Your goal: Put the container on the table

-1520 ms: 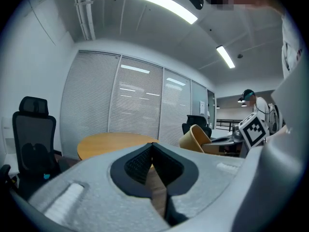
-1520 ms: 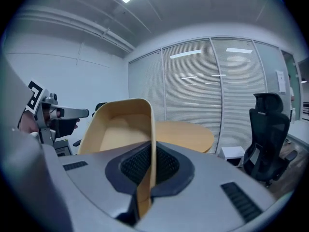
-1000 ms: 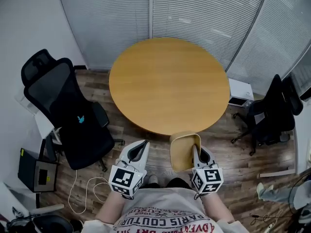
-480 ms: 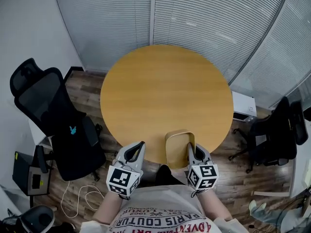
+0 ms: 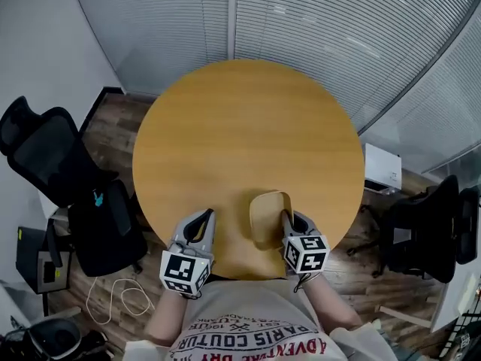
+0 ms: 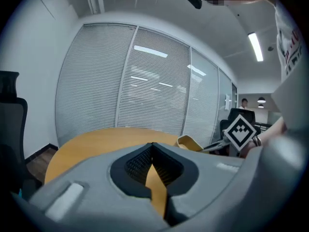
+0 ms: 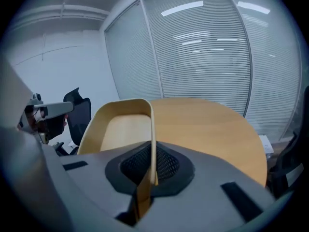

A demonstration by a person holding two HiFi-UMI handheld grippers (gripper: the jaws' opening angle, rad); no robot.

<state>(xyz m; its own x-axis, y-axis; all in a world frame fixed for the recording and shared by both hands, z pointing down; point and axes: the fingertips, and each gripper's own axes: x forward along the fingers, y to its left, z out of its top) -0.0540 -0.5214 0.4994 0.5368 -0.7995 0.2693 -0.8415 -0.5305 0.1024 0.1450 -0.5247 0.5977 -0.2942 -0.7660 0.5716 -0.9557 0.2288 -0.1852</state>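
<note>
Wooden container (image 5: pixel 267 215) clamped by its wall in right hand-held gripper (image 5: pixel 286 216), over table (image 5: pixel 225 141), left hand-held gripper (image 5: pixel 206 214) closed, empty, alongside

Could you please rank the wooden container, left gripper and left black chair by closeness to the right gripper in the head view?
1. Tan wooden container, in the right gripper.
2. Left gripper, to its left.
3. Black mesh chair, far left.

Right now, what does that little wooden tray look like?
The container is a shallow, open-topped tray with rounded corners and thin walls, pale wood by its look, and empty. The right gripper is shut on its right wall, holding it over the near edge of the table. Whether it touches the tabletop cannot be told.
</note>
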